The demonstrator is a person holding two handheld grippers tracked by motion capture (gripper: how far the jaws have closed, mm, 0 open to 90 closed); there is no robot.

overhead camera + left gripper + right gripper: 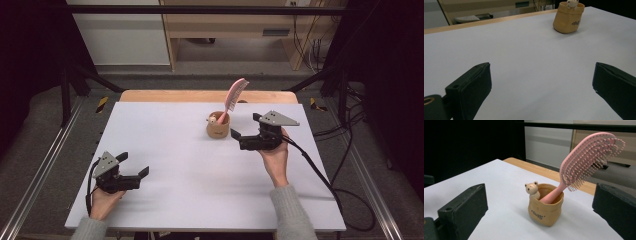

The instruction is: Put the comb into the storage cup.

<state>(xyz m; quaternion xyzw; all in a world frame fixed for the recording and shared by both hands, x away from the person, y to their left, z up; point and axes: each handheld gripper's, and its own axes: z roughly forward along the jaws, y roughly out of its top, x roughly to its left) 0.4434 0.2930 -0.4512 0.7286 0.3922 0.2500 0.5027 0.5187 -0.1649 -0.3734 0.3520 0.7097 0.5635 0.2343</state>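
Grippers sit at opposite ends of the white table (200, 165). Leftmost, the left gripper (136, 170) rests low near the front edge in the person's hand, jaws spread wide with nothing between them; its own view looks across bare tabletop toward the distant tan cup (569, 18). Moving right, open surface lies between that gripper and the cup, with nothing standing in the way. The cup (218, 126), shaped like a little sack with a small bear figure (532, 189) on its rim, stands upright toward the table's far middle. A pink hairbrush (589, 160) stands in it handle-down, its bristled head leaning up and out to the right. Just right of the cup, the right gripper (246, 127) points at it, jaws released and wide apart, near the cup but not touching it.
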